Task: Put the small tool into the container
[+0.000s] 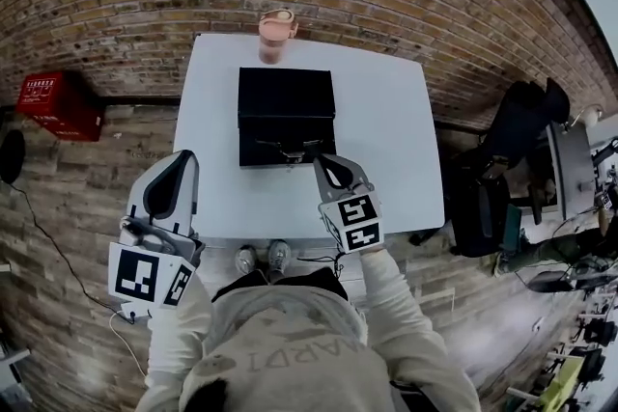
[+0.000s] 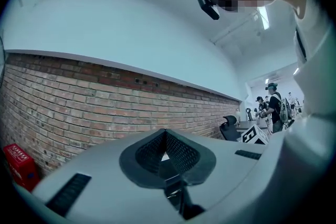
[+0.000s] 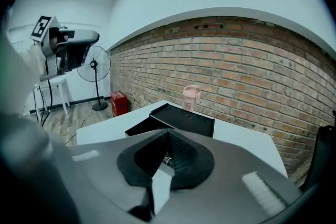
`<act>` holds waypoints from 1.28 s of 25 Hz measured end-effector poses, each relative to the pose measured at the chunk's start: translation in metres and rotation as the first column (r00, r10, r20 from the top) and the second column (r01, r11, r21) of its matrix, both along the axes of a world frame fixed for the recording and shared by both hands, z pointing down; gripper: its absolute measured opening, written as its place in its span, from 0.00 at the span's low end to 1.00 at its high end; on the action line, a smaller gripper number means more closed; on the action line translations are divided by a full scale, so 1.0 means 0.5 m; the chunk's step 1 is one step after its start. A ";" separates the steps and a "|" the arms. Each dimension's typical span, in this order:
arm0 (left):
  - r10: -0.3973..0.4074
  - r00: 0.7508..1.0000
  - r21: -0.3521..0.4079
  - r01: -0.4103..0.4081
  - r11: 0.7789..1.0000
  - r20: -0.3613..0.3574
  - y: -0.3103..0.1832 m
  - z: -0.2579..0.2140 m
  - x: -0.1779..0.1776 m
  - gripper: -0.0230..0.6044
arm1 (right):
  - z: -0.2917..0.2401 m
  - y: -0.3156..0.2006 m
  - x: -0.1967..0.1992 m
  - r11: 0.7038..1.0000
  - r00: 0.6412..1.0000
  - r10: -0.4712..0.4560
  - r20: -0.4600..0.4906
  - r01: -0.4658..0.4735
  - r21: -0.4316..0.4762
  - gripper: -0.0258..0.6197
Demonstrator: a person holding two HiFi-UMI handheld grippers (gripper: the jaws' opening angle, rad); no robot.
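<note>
A black container (image 1: 287, 101) with its lid laid open stands mid-table; the right gripper view shows the same container (image 3: 181, 119) ahead and below. A small metallic tool (image 1: 288, 150) lies across the container's front part. My right gripper (image 1: 324, 165) hovers just right of the tool's end, jaws shut; whether it touches the tool I cannot tell. In the right gripper view the right gripper (image 3: 166, 138) has its tips together, with only a small glint in the gap behind them. My left gripper (image 1: 172, 190) is held off the table's left edge, tips together and pointing at the brick wall, holding nothing.
A pink cup (image 1: 276, 34) stands at the white table's (image 1: 386, 140) far edge by the brick wall. A red crate (image 1: 60, 104) sits on the floor at left. An office chair (image 1: 517, 125) and desks are at right. A standing fan (image 3: 93, 66) and people (image 2: 273, 107) are farther off.
</note>
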State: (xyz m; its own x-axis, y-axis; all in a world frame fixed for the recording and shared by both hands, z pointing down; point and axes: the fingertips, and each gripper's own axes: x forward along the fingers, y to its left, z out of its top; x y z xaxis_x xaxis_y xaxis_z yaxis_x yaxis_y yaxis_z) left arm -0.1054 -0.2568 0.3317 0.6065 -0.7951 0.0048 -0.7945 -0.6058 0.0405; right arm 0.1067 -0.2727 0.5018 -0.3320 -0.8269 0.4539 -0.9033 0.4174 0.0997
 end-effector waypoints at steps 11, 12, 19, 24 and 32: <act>0.075 0.997 0.015 -0.075 0.997 0.002 0.016 -0.011 0.039 0.04 | -0.107 0.068 0.034 0.985 0.990 0.109 0.089 -0.119 0.122 0.05; 0.080 0.997 0.016 -0.080 0.997 0.003 0.018 -0.011 0.042 0.04 | -0.115 0.073 0.036 0.983 0.989 0.116 0.091 -0.127 0.131 0.05; 0.113 0.994 0.021 -0.112 0.993 -0.011 0.027 -0.018 0.062 0.04 | -0.173 0.106 0.051 0.965 0.980 0.155 0.121 -0.177 0.193 0.05; 0.129 0.991 0.028 -0.129 0.991 -0.019 0.033 -0.023 0.074 0.04 | -0.215 0.128 0.061 0.948 0.971 0.179 0.161 -0.214 0.237 0.05; 0.150 0.988 0.033 -0.149 0.988 -0.022 0.040 -0.029 0.087 0.04 | -0.264 0.154 0.066 0.924 0.963 0.194 0.186 -0.243 0.296 0.06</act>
